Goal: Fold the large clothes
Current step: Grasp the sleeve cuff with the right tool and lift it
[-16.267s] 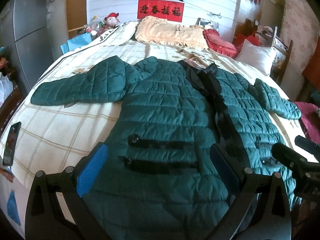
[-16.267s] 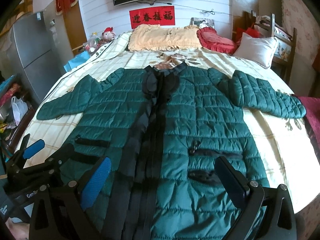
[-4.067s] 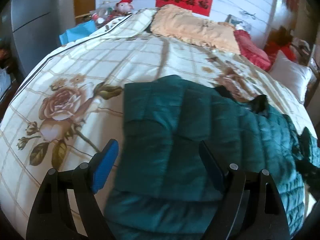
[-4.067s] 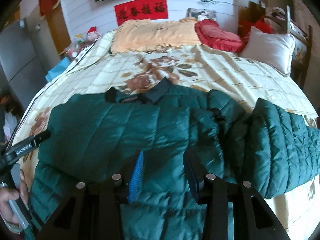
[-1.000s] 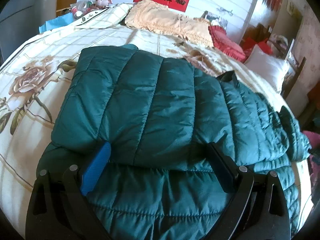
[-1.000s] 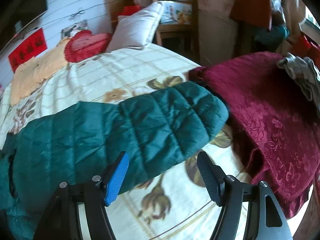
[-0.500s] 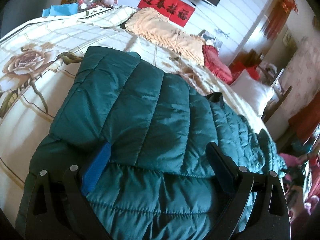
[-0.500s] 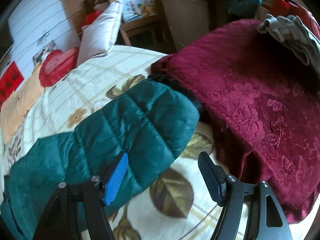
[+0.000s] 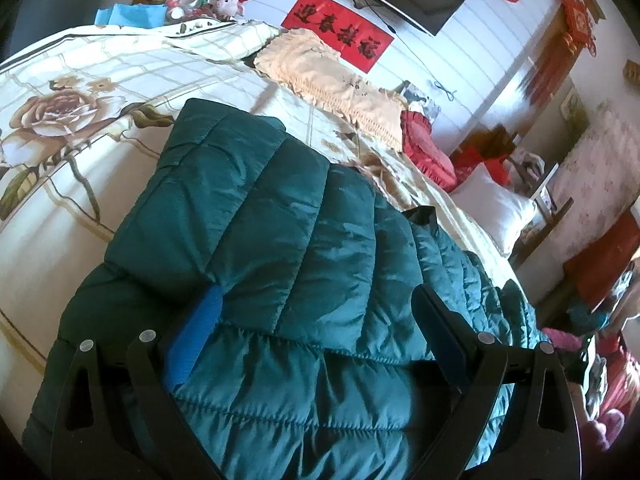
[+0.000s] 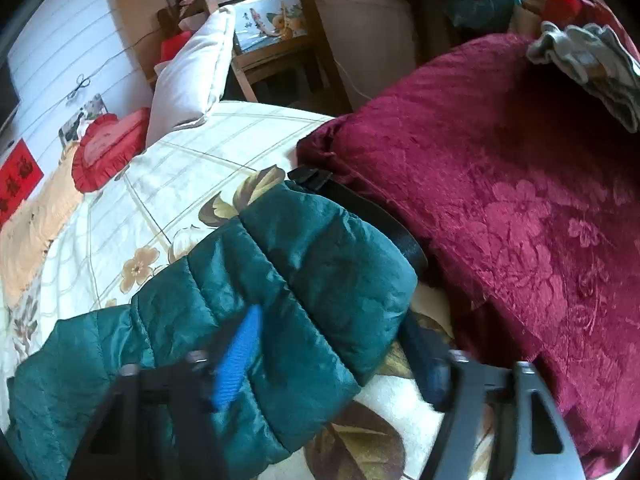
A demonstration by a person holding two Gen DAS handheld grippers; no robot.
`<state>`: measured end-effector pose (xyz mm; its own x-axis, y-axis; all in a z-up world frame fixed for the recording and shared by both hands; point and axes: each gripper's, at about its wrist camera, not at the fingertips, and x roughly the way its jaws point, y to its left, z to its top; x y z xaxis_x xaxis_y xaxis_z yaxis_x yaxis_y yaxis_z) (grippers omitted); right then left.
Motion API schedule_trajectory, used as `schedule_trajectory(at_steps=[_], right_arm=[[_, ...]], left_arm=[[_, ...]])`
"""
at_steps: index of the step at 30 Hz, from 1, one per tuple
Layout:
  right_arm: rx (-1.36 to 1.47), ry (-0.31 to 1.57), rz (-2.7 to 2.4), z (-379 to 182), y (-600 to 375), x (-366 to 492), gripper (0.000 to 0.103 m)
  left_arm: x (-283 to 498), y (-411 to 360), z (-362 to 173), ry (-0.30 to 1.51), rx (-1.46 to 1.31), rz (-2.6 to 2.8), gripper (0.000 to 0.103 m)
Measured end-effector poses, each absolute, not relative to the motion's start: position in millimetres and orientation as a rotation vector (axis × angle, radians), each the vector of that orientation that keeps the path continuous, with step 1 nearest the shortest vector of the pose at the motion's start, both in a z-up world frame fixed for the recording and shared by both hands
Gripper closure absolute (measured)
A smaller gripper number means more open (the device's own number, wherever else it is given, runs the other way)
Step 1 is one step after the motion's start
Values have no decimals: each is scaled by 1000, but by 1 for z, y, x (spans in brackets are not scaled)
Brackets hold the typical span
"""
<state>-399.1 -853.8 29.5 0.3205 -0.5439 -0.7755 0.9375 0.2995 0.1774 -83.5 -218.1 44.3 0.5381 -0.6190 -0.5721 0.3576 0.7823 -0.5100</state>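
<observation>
A dark green quilted jacket [image 9: 280, 280] lies on the bed, back up, its left sleeve folded across the body. My left gripper [image 9: 316, 312] is open and hovers low over the folded part, holding nothing. In the right wrist view the jacket's other sleeve [image 10: 304, 280] stretches out to the bed's right edge, its black cuff [image 10: 360, 208] against a red blanket. My right gripper [image 10: 332, 328] is open, its jaws on either side of the sleeve end, not closed on it.
The bed has a cream floral quilt [image 9: 60, 128]. A yellow pillow [image 9: 328, 76], red cushion [image 9: 424, 148] and white pillow [image 9: 496, 208] lie at its head. A dark red blanket [image 10: 520, 220] with grey cloth [image 10: 588, 64] lies right of the bed, a wooden chair [image 10: 272, 32] behind it.
My right gripper has moved in over the end of the outstretched sleeve, which now sits between its jaws. My left gripper has shifted slightly over the folded jacket.
</observation>
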Motion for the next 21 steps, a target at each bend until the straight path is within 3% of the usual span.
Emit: schedule_trajectory(at_steps=[4,6,21], right_arm=[[708,623,-1073,40,-852,-403,84],[689,602,-1050,52,-847,-404,88],[545,492,-712,149,-747,-378,91]], left_arm=[[-86,-217,45,801,-340,-579,7],[-86,-216,45,799,-340,-574,7],[-91,-228,55,834,-231,-497,7]])
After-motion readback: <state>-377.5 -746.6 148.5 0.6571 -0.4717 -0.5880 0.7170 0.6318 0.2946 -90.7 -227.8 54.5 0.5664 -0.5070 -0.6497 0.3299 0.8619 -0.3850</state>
